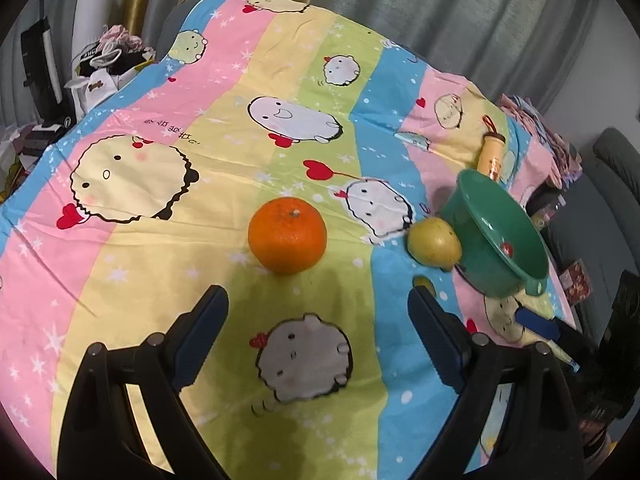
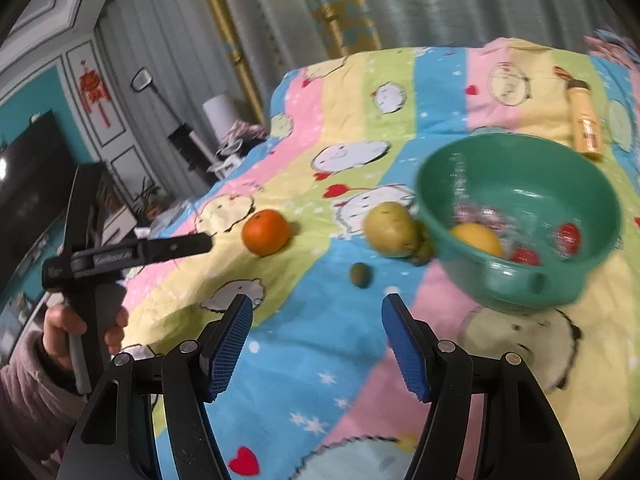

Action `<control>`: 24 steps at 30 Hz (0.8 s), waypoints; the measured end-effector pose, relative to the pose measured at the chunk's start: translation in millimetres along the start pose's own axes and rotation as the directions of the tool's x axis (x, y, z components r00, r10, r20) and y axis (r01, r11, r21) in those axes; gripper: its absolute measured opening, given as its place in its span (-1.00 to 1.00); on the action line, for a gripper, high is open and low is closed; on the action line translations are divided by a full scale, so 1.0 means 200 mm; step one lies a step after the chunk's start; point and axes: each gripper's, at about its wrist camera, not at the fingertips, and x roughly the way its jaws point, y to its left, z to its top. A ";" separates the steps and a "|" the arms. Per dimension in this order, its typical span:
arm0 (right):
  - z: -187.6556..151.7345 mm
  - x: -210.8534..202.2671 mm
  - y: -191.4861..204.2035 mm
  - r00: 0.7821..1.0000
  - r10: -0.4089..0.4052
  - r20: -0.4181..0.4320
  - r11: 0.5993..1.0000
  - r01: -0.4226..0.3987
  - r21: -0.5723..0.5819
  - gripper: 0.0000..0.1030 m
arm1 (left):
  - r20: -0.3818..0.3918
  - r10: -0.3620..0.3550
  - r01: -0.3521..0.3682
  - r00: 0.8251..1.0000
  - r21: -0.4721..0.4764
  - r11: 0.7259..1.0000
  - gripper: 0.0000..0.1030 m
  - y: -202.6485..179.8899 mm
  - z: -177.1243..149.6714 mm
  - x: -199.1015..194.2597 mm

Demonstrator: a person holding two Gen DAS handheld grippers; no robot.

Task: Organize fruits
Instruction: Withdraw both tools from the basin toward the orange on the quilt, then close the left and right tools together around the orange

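In the left wrist view, the left tool (image 1: pixel 318 298) was spread wide and empty; the round orange mandarin (image 1: pixel 287 234) lay centre frame, just beyond its tips, not yet binned. At right, a yellow-green pear (image 1: pixel 434 241) touched the green plastic bowl (image 1: pixel 500 236).

In the right wrist view, the right tool (image 2: pixel 318 308) was spread, holding nothing. The bowl, at right, already held a yellow fruit (image 2: pixel 476 239) and small red ones (image 2: pixel 525 256). The mandarin, pear and a small green fruit (image 2: pixel 360 275) above the tips were left on the striped cartoon bedsheet (image 2: pixel 304 360).

Home, likely bedroom or living room: cartoon bedsheet (image 1: pixel 224 168) spread ahead of grippers, grey curtains (image 1: pixel 460 8) beyond it, TV (image 2: pixel 28 184) and red knot ornament (image 2: pixel 94 90) on wall far left of right gripper.
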 end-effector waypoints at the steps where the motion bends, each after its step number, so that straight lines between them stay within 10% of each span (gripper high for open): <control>1: 0.01 0.03 0.02 1.000 0.004 -0.008 1.000 -0.004 -0.010 0.31 | 0.001 -0.006 0.006 1.000 -0.005 1.000 0.78 0.01 0.01 0.02; 24: 0.28 0.85 0.30 0.981 0.041 -0.189 0.974 -0.081 -0.210 0.32 | -0.106 -0.138 0.129 0.985 -0.084 0.988 0.50 0.22 0.18 0.38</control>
